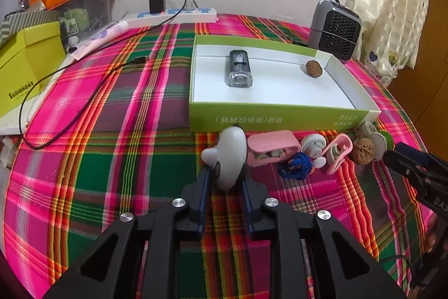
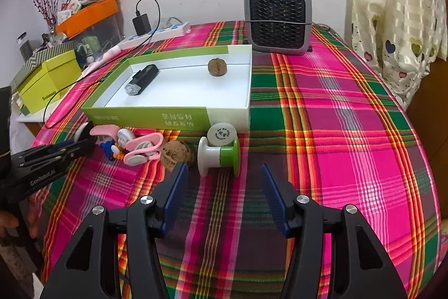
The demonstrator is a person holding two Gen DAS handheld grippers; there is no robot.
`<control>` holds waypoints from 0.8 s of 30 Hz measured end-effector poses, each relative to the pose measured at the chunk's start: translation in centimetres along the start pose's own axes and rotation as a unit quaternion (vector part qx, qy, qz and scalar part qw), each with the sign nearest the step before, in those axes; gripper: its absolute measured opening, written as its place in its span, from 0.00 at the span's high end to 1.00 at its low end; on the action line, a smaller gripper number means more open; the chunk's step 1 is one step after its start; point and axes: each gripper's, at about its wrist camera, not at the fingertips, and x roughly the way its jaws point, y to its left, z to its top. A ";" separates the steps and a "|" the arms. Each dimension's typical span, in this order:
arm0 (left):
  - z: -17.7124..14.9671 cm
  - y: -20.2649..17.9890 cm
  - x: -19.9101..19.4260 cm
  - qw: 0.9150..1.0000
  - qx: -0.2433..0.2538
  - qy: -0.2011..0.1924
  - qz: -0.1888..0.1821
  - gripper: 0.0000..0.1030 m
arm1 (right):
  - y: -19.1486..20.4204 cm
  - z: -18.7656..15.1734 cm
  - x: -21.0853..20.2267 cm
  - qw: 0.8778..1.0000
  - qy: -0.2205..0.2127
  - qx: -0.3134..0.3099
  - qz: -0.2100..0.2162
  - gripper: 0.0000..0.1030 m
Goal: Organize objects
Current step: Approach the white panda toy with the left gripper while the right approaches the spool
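Far left, beside the plaid tablecloth (image 1: 112, 159), stands a yellow-green box (image 1: 28, 66), with a black cable (image 1: 36, 91) trailing from the charger (image 1: 156, 0) at the far wall.

Left gripper (image 1: 225, 173): jaws clamped on a white rounded gadget (image 1: 231, 156), a pad pressing on each side of it. The gadget sits just near of the tray's front wall, at the left end of the row of loose items.

Green-sided tray (image 1: 280, 116): white interior, lying centre on the cloth. Inside it lie a black bike light (image 1: 239, 69), left of middle, and a walnut (image 1: 313, 68) near the far right corner, well apart.

Row of loose items along the tray's near wall, left to right: pink clip case (image 1: 273, 147), blue yarn bundle (image 1: 295, 166), small white round piece (image 1: 313, 143), pink-and-white clip (image 1: 337, 153), second walnut (image 1: 363, 151), green-and-white spool (image 2: 218, 153). These lie close together, several touching; a grey round cap (image 2: 221, 134) rests against the spool.

Right gripper (image 2: 224, 178): jaws standing apart, nothing between the pads. It hangs over bare cloth just near of the spool, left pad beside the second walnut.

Far right: a grey fan heater (image 2: 278, 18) stands upright on the cloth beyond the tray.
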 end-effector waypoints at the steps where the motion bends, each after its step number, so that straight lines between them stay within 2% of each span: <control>1: -0.1 0.0 -0.1 1.000 0.000 -0.001 -0.001 0.82 | 0.0 0.1 0.1 1.000 0.001 0.002 -0.001 0.47; 15: 0.1 0.2 0.0 1.000 0.000 0.001 -0.006 0.82 | 0.0 1.0 1.5 1.000 0.015 -0.007 -0.018 0.47; 20: 0.3 0.0 0.2 1.000 0.005 0.002 -0.015 0.70 | 0.0 1.1 1.7 1.000 0.018 -0.008 -0.019 0.47; 22: 0.4 -0.1 0.3 1.000 0.008 0.002 -0.013 0.65 | 0.1 1.1 1.7 1.000 0.017 -0.010 -0.015 0.55; 24: 0.6 -0.1 0.4 1.000 0.009 0.002 -0.012 0.61 | 0.2 1.1 1.8 1.000 0.018 -0.014 -0.012 0.58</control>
